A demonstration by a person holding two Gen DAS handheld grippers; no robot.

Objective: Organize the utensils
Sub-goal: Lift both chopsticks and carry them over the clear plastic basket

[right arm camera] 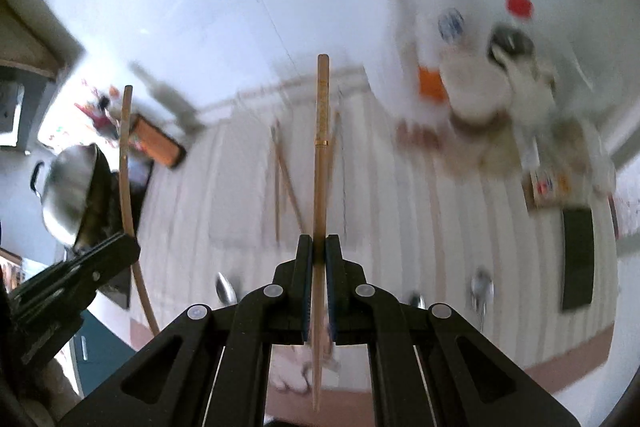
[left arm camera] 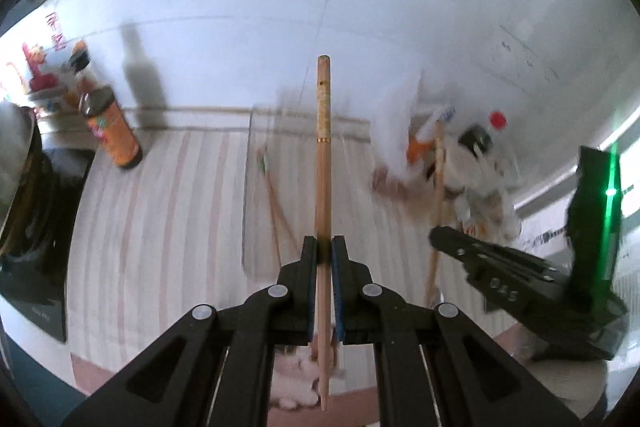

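My left gripper [left arm camera: 325,247] is shut on a wooden chopstick [left arm camera: 323,147] that stands straight up between its pads. My right gripper [right arm camera: 319,247] is shut on a matching chopstick [right arm camera: 321,147]. Each gripper shows in the other's view: the right gripper [left arm camera: 436,239] with its chopstick [left arm camera: 439,179], and the left gripper [right arm camera: 128,247] with its chopstick [right arm camera: 125,155]. Both are high above a striped mat [left arm camera: 160,207]. On the mat lies a clear tray [left arm camera: 250,187] holding two chopsticks [right arm camera: 280,171]. Spoons [right arm camera: 226,291] [right arm camera: 482,287] lie on the mat nearer me.
An orange-labelled bottle [left arm camera: 112,131] stands at the back left. A metal wok [right arm camera: 72,187] sits on a black cooker at the left. Bottles and jars [left arm camera: 472,163] crowd the back right by the white wall. A black flat object [right arm camera: 578,259] lies at the right.
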